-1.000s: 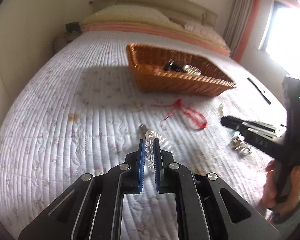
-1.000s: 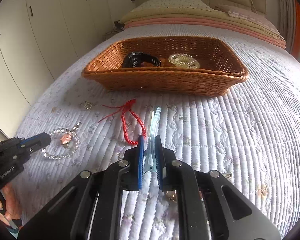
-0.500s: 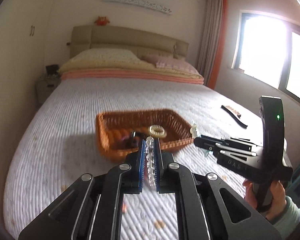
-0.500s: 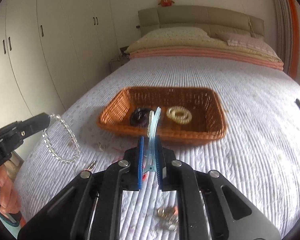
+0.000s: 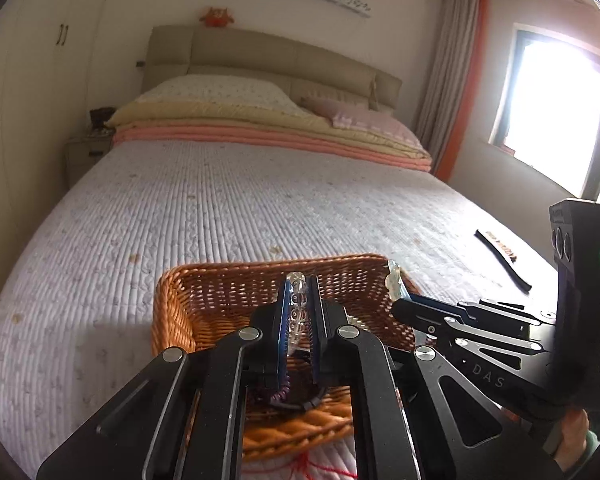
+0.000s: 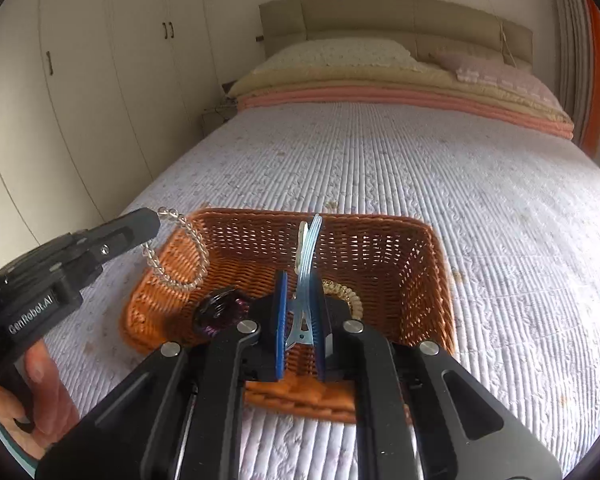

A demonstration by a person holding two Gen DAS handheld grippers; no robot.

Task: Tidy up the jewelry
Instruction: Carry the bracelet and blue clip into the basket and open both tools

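Left gripper (image 5: pixel 299 320) is hanging over the wicker basket (image 5: pixel 204 292), fingers clamped on a clear bead bracelet (image 5: pixel 297 304). In the right wrist view the bracelet's loop (image 6: pixel 180 254) is dangling over the basket's left wall, not yet inside.

Right gripper (image 6: pixel 302 312) is sitting above the basket's near edge (image 6: pixel 432 276), fingers clamped on a pale blue hair clip (image 6: pixel 306 256), prongs pointing up and away. Clip tip also showing in the left wrist view (image 5: pixel 394 280), over the basket's right rim.

Progress, judging from the layout:
- Already in the basket: one dark purple coiled hair tie (image 6: pixel 220 310) on the left, one yellowish coiled band (image 6: pixel 346 294) to the right of it.
- In transit: the bracelet and the clip, both held above the basket. Release is probably the step in hand.
- Left on the quilted bed (image 5: pixel 220 208): one red cord (image 5: pixel 320 466) just short of the basket's near edge, one dark strap-like item (image 5: pixel 500 254) well off to the right. Can't tell what that one is.

Count: one basket, two pieces inside, two held, at least two loose. Anything else is hidden behind the gripper bodies.
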